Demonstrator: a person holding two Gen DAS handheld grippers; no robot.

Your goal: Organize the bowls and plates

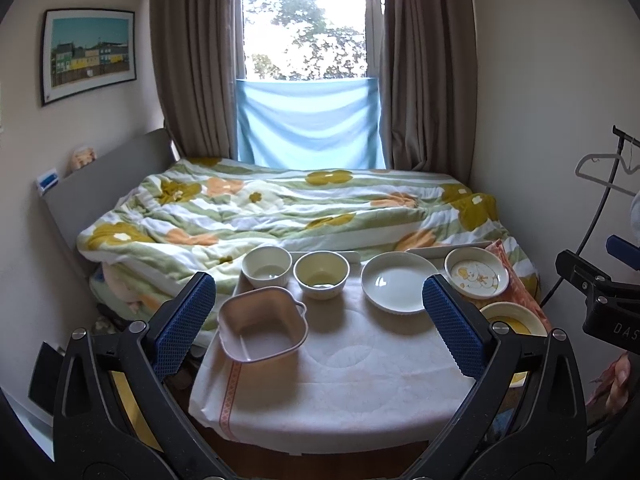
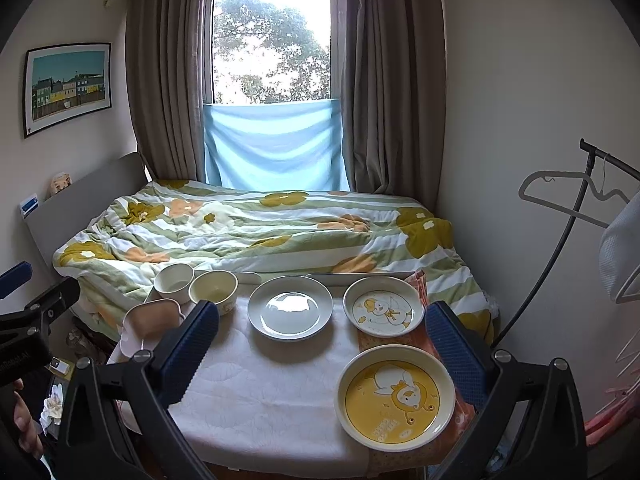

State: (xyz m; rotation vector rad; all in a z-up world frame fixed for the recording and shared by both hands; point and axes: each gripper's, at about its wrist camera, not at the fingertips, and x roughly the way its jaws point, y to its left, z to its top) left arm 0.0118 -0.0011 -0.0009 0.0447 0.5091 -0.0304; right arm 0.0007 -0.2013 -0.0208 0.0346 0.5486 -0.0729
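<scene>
On a cloth-covered table (image 1: pixel 340 384) sit a pink square bowl (image 1: pixel 262 330), a white round bowl (image 1: pixel 267 266), a cream bowl (image 1: pixel 321 274), a plain white plate (image 1: pixel 398 282), a small duck-print plate (image 1: pixel 476 274) and a yellow plate (image 2: pixel 395 396). My left gripper (image 1: pixel 320 320) is open above the table's near half, nothing between its fingers. My right gripper (image 2: pixel 324 356) is open too, hovering over the near right side, with the yellow plate between and below its fingers. The same white plate (image 2: pixel 290 312) and duck plate (image 2: pixel 383 312) lie ahead of it.
A bed with a flowered quilt (image 1: pixel 280 216) lies right behind the table. Curtains and a window fill the back wall. A clothes rack with hangers (image 2: pixel 576 200) stands at the right. A patterned orange mat (image 2: pixel 420 340) lies under the right-hand plates.
</scene>
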